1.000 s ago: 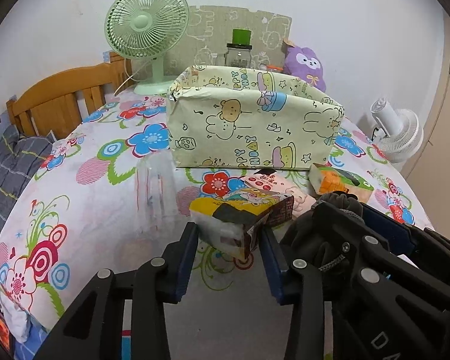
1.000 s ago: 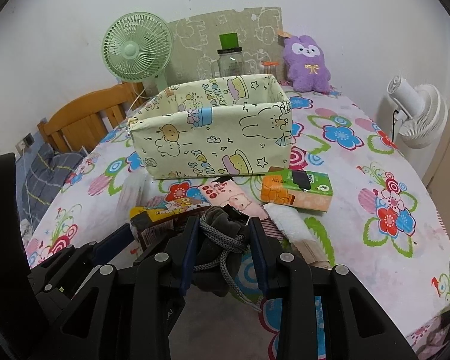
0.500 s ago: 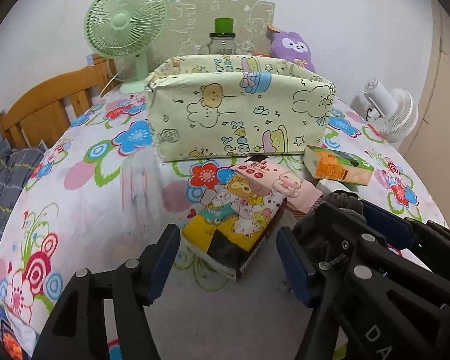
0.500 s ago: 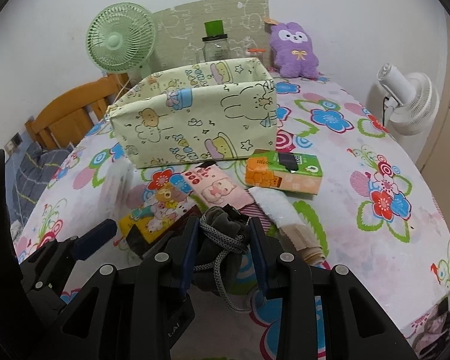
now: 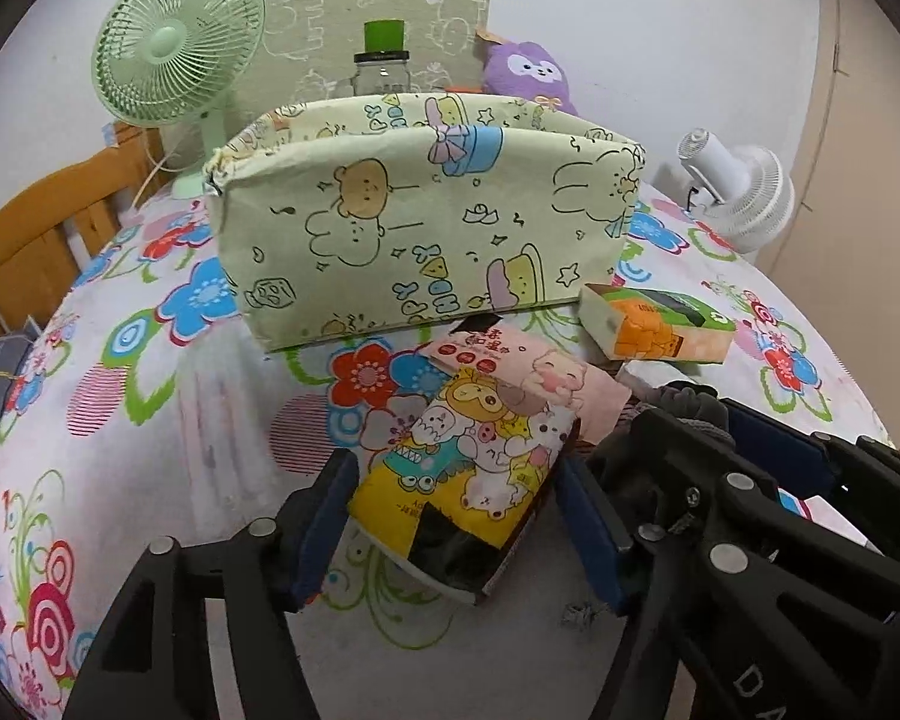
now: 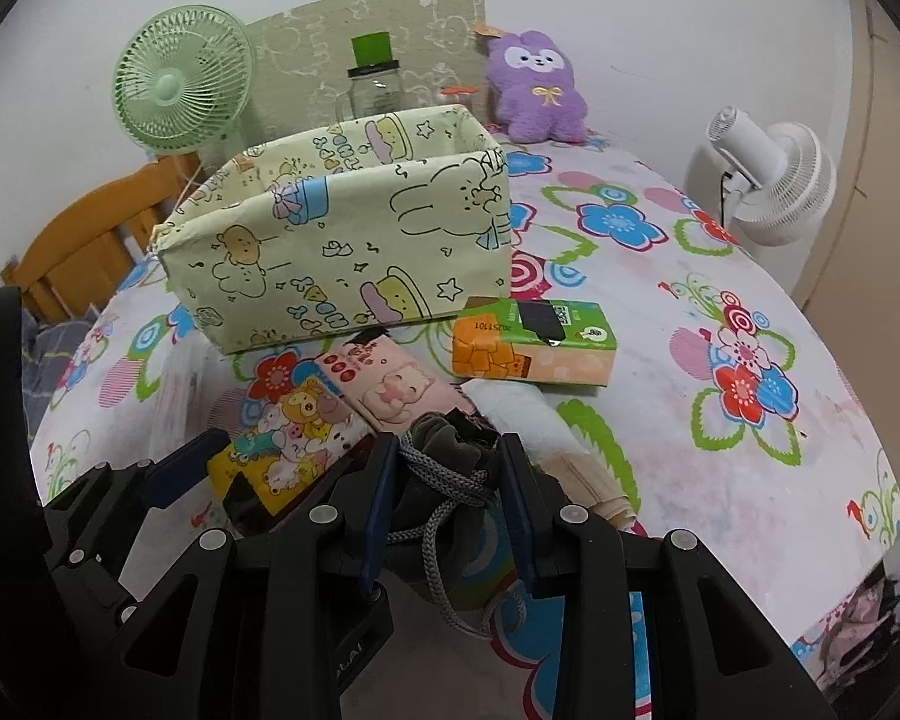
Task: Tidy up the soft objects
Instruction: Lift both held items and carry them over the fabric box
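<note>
Soft, even room light, fairly bright, with no hard shadows on the flowered bedspread and no glare. Both fisheye views bend strongly toward their dark rounded corners. The fabric box is sharp; the close black gripper bodies look slightly soft

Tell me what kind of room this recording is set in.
Probably a bedroom: a floral sheet covers a bed-like surface with a wooden headboard at its end, and a purple plush toy sits against the wall.
</note>
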### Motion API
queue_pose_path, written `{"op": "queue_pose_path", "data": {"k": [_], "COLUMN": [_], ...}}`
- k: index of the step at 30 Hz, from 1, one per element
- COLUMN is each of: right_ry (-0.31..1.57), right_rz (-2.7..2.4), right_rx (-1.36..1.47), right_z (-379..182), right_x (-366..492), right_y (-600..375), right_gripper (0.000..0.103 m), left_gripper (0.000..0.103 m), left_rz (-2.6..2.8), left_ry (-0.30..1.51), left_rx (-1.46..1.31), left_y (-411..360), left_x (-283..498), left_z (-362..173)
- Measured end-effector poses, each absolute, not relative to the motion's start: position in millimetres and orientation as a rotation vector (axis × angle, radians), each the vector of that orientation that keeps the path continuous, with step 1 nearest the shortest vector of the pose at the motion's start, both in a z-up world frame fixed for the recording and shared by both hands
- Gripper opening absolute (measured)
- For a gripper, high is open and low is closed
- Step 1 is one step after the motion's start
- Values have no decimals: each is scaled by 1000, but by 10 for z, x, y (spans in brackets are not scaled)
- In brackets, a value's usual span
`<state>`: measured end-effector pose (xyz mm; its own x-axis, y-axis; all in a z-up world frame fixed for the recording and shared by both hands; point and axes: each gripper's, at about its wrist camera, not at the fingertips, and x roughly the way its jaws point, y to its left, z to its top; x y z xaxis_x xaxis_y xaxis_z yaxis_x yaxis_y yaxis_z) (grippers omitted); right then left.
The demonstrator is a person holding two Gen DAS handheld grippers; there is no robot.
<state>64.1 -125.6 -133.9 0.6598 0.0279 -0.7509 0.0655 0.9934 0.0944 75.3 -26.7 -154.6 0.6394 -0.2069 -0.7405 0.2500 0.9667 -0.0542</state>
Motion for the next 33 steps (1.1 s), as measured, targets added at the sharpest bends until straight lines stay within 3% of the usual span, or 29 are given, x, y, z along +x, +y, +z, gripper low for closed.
{"op": "queue_pose_path", "data": {"k": [8, 33], "right_ry": [837, 716], "right_rz": [0, 115], "right_rx": [113, 97], "right_z": [-1294, -685], "right_x": [580, 407], "right_y": [-1214, -1222], "right_gripper": [37, 37], "left_gripper": [56, 54], "left_rz": [-260, -129], "left_ry": [835, 711], "left_rx": [11, -15], "left_y": [-215, -184], "left_x": [668, 400], "left_z": [-1518, -881]}}
